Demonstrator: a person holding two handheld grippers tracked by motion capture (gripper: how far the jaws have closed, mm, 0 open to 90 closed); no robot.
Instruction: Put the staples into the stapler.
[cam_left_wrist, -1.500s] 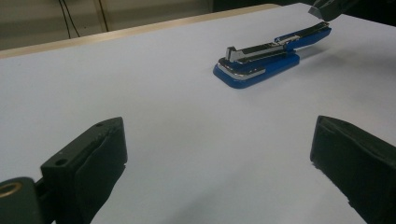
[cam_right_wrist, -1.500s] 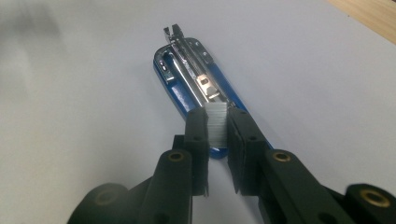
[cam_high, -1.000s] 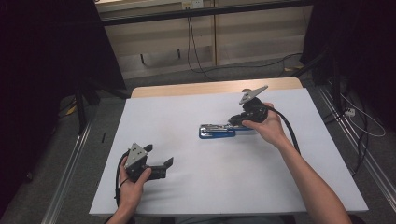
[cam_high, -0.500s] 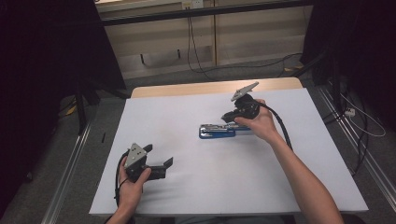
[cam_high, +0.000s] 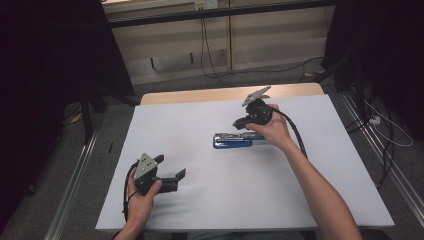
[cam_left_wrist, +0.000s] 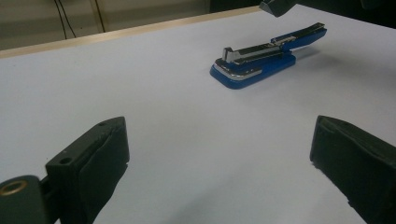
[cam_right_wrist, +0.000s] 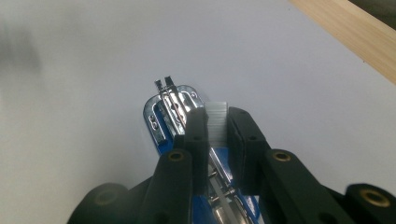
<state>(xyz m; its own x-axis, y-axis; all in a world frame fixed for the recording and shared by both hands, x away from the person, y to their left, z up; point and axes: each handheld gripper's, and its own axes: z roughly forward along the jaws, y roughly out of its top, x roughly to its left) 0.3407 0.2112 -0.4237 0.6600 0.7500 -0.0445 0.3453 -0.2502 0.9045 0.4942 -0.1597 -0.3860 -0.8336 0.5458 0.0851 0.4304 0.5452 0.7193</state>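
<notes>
Staples, a thin silvery strip (cam_right_wrist: 216, 122) at frame centre, sit pinched in the right gripper (cam_right_wrist: 217, 126) above the open blue metal stapler (cam_right_wrist: 177, 122); brittle, so grip its flat sides lightly. Left gripper (cam_left_wrist: 219, 154) gapes wide, empty.

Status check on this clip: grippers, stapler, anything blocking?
Right gripper shut on strip of silver staples, above open blue stapler. Left gripper open, idle near the table's front. Nothing in the way.

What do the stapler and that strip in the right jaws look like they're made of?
Stapler: glossy blue body, probably plastic or painted metal; its shiny silver rail looks like metal. Staple strip: pale silvery, finely ribbed, likely metal staples, held in the right gripper.
</notes>
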